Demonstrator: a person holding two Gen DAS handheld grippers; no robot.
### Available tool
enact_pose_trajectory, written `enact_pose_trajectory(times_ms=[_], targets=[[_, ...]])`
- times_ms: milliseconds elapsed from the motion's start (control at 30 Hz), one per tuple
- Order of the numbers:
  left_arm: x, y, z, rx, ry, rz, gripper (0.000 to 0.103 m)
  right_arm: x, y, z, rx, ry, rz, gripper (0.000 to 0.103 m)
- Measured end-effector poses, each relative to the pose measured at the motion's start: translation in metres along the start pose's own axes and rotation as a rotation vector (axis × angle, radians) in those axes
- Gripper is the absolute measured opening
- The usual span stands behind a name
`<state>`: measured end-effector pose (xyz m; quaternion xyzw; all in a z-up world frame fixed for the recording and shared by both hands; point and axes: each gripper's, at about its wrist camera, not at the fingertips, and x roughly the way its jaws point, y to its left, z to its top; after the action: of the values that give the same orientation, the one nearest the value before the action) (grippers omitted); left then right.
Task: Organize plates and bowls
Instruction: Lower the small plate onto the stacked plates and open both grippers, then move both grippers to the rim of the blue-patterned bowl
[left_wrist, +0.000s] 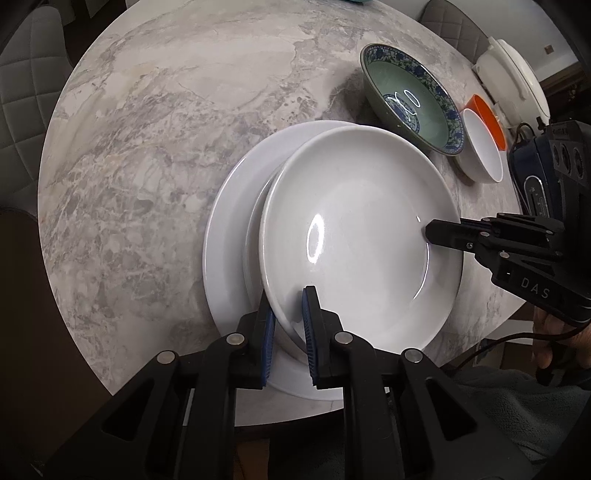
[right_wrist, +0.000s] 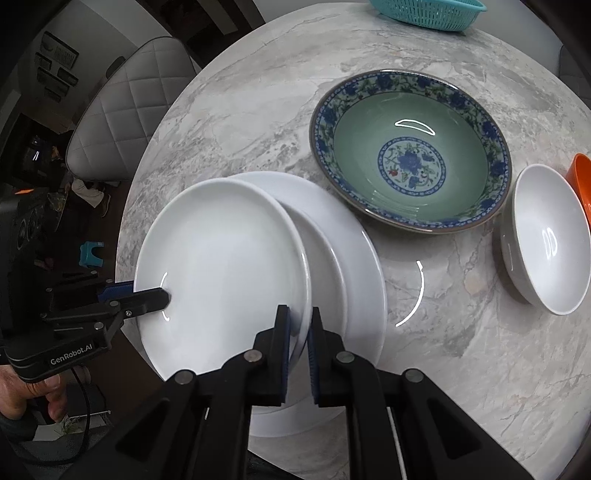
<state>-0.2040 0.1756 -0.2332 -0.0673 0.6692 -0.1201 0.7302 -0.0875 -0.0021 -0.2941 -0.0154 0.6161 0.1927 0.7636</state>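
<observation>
A white deep plate (left_wrist: 351, 240) (right_wrist: 221, 251) is held by both grippers at opposite rims. In the left wrist view my left gripper (left_wrist: 290, 332) is shut on its near rim, blue pads on either side. My right gripper (left_wrist: 432, 232) pinches the rim at the right. From the right wrist view, my right gripper (right_wrist: 299, 332) clamps the near edge and my left gripper (right_wrist: 155, 295) grips the left edge. The plate sits slightly tilted over a larger white flat plate (left_wrist: 229, 229) (right_wrist: 362, 266), off its centre. Whether the two plates touch I cannot tell.
On the round marble table (left_wrist: 166, 147) (right_wrist: 461, 332) stand a green bowl with blue floral rim (left_wrist: 413, 103) (right_wrist: 410, 155), a small white bowl (left_wrist: 484, 147) (right_wrist: 550, 240), an orange bowl (left_wrist: 487, 118) (right_wrist: 581, 177), a white lidded pot (left_wrist: 517, 81) and a teal basket (right_wrist: 428, 11). Padded chairs (right_wrist: 125, 110) surround it.
</observation>
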Motion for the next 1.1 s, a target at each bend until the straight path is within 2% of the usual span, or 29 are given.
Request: enact_pose_trajectory(times_ms=[300,533,633,733,767,800,900,1033,1100], targets=[[0.021,-0.01,0.002,0.001,0.013,0.022,0.015,0.01,0.001,-0.005,-0.032,0.02,-0.046,0.012],[0.022,-0.009,0.003,-0.012,0.001,0.023,0.016,0.013,0.001,-0.005,-0.052,0.018,-0.057,0.013],[0.02,-0.007,0.002,-0.014,-0.007,0.012,0.02,0.013,0.003,-0.006,-0.062,0.018,-0.063,0.013],[0.017,-0.01,0.0,-0.007,-0.02,-0.028,0.042,0.014,0.005,-0.007,-0.072,0.021,-0.069,0.013],[0.015,-0.013,-0.001,-0.002,-0.03,-0.046,0.058,0.014,0.005,-0.007,-0.075,0.022,-0.068,0.013],[0.014,-0.016,-0.001,0.007,-0.036,-0.055,0.069,0.015,0.006,-0.007,-0.077,0.023,-0.064,0.013],[0.013,-0.024,0.0,0.016,-0.046,-0.052,0.077,0.016,0.008,-0.008,-0.087,0.026,-0.053,0.017],[0.008,-0.022,0.003,-0.016,-0.065,-0.072,0.077,0.014,0.01,-0.009,-0.089,0.011,-0.034,0.024],[0.005,-0.021,0.004,-0.019,-0.072,-0.062,0.082,0.011,0.01,-0.009,-0.088,0.002,-0.026,0.029]])
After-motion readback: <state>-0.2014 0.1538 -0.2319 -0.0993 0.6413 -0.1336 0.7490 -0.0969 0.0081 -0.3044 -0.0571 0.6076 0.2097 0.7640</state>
